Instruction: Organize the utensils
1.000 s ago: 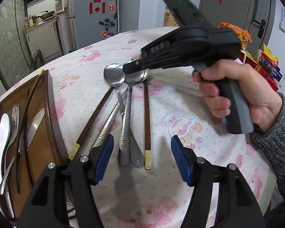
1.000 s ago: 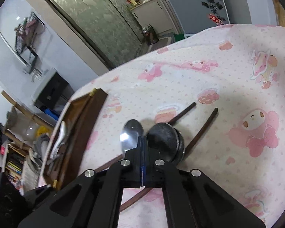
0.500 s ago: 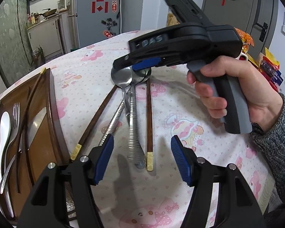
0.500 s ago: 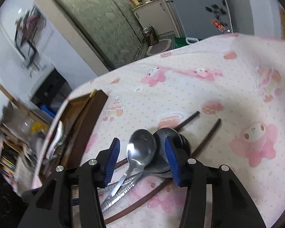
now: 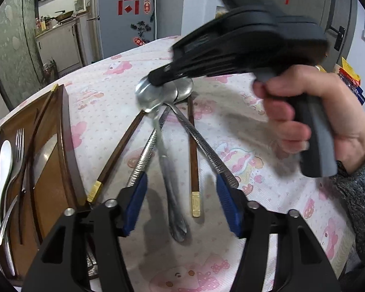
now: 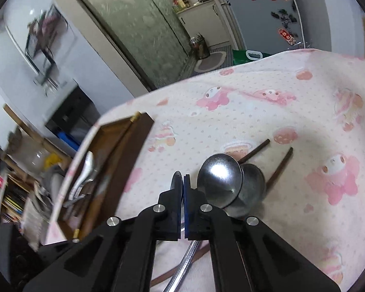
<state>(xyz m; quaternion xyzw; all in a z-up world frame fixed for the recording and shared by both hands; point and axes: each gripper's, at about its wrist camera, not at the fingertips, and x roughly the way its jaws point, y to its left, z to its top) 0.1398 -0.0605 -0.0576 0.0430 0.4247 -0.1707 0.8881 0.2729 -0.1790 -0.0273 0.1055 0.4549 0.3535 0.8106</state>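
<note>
Three steel spoons lie fanned on the pink tablecloth with their bowls together (image 5: 165, 91), between two brown chopsticks (image 5: 193, 150). My right gripper (image 5: 158, 80) is shut on the bowl edge of the smooth-handled spoon (image 5: 168, 170), seen edge-on between the pads in the right wrist view (image 6: 181, 185). The other two spoon bowls (image 6: 222, 180) sit just right of it. My left gripper (image 5: 180, 202) is open and empty, low over the spoon handles.
A brown wooden utensil tray (image 5: 60, 146) lies at the left, holding a white spoon (image 5: 3, 160), a fork (image 5: 18, 150) and chopsticks; it also shows in the right wrist view (image 6: 124, 150). Snack packets (image 5: 350, 77) sit at the table's right edge.
My right gripper opened over the spoon bowls, then shut again on the smooth spoon's bowl. The spoon handles have fanned apart. My left gripper stayed open.
</note>
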